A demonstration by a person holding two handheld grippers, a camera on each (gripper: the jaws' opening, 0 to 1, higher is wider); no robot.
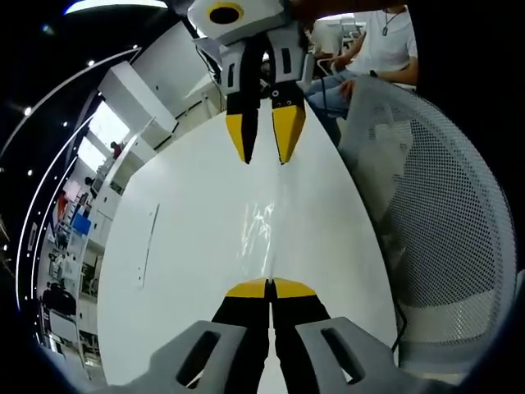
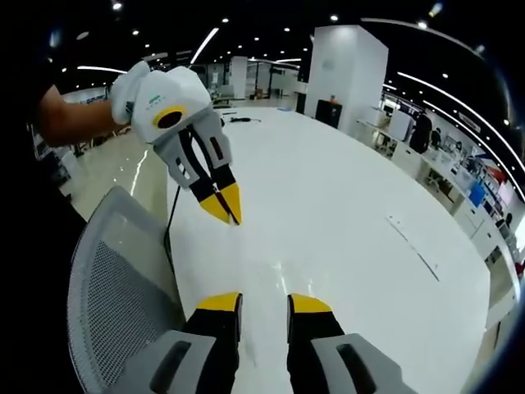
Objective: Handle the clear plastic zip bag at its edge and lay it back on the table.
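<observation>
Left gripper view: left hand-held gripper (image 1: 269,287) at bottom centre, yellow tips pressed together, seemingly pinching the near edge of the clear zip bag (image 1: 261,228), which shows as faint glints on the white table (image 1: 189,213) at mid-frame. Right hand-held gripper (image 1: 264,141) at upper centre, tips apart, hovering just beyond the bag's far edge. Mesh chair (image 1: 426,205) at right, seated person (image 1: 377,49) at upper right. Right gripper view: right hand-held gripper (image 2: 264,304) at bottom centre, tips apart with nothing between them; left hand-held gripper (image 2: 223,201) at upper left, tips closed; bag barely a sheen between the two, too faint to mark. Likely very light, limp, slick and crinkly; best pinched at the stiffer zip edge, then lowered flat to avoid folding.
</observation>
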